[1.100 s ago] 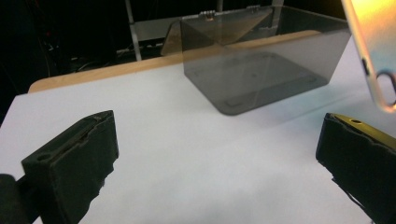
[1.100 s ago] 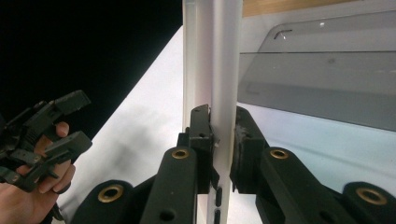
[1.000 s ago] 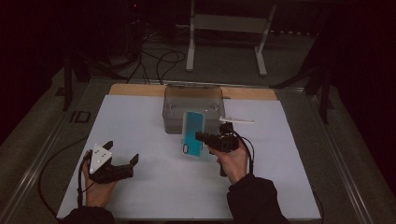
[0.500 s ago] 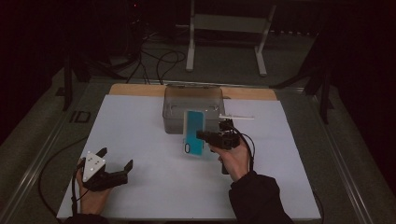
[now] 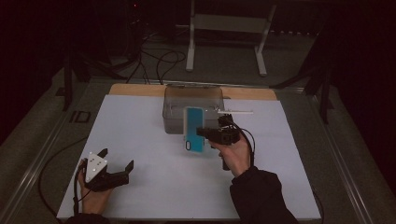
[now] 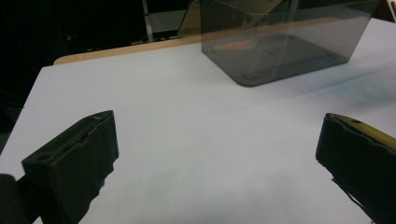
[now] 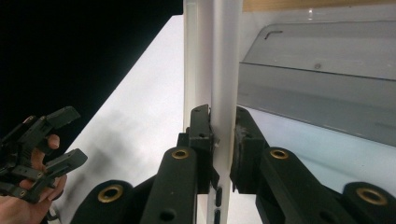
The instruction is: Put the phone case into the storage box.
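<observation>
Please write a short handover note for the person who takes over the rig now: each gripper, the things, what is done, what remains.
Right gripper: shut on the teal phone case, held by one edge above the white table.
Left gripper: open, holding nothing, low near the table's front left.
Clear grey box: just behind the case, open on top.
Done: case gripped.
Left: probably placing the case into the box; this is a guess from its position.

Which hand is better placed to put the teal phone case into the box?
Right. The right gripper is shut on the phone case beside the box; the left gripper is open and far away.
</observation>
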Action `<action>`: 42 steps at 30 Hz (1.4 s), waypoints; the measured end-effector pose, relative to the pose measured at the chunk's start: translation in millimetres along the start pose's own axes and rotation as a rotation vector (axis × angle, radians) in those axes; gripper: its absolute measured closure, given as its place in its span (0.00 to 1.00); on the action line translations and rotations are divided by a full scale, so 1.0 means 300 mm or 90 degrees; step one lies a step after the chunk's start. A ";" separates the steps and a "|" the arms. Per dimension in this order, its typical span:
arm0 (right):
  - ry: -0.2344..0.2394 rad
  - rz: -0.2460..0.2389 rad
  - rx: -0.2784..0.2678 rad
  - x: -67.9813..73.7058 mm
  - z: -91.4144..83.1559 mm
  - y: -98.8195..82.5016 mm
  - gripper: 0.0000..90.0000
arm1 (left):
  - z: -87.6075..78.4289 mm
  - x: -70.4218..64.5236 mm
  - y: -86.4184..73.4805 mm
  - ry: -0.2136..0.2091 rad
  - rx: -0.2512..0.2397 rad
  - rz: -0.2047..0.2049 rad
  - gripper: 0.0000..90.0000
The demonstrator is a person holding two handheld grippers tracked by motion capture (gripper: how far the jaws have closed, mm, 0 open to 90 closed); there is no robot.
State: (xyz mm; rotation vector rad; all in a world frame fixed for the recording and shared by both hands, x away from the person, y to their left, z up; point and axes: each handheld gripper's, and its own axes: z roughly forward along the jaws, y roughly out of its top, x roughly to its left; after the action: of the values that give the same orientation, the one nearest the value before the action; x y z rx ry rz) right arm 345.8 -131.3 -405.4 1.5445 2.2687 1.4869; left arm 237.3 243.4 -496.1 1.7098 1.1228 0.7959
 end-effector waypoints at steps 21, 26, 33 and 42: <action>-0.018 -0.019 0.047 0.007 0.006 0.048 0.90 | 0.020 -0.018 -0.004 0.017 0.017 0.005 0.00; -0.025 -0.031 0.061 0.015 0.009 0.065 0.91 | 0.019 -0.024 -0.002 0.018 0.015 0.010 0.00; -0.030 -0.042 0.072 0.026 0.003 0.095 0.90 | 0.019 -0.025 -0.002 0.018 0.015 0.008 0.00; -0.035 -0.039 0.090 0.020 0.009 0.127 0.90 | 0.019 -0.024 -0.002 0.019 0.015 0.007 0.00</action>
State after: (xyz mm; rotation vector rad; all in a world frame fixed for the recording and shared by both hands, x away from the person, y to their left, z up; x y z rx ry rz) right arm 371.1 -123.1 -377.3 1.5143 2.4132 1.2790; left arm 239.2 234.9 -499.1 1.7305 1.1485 0.8202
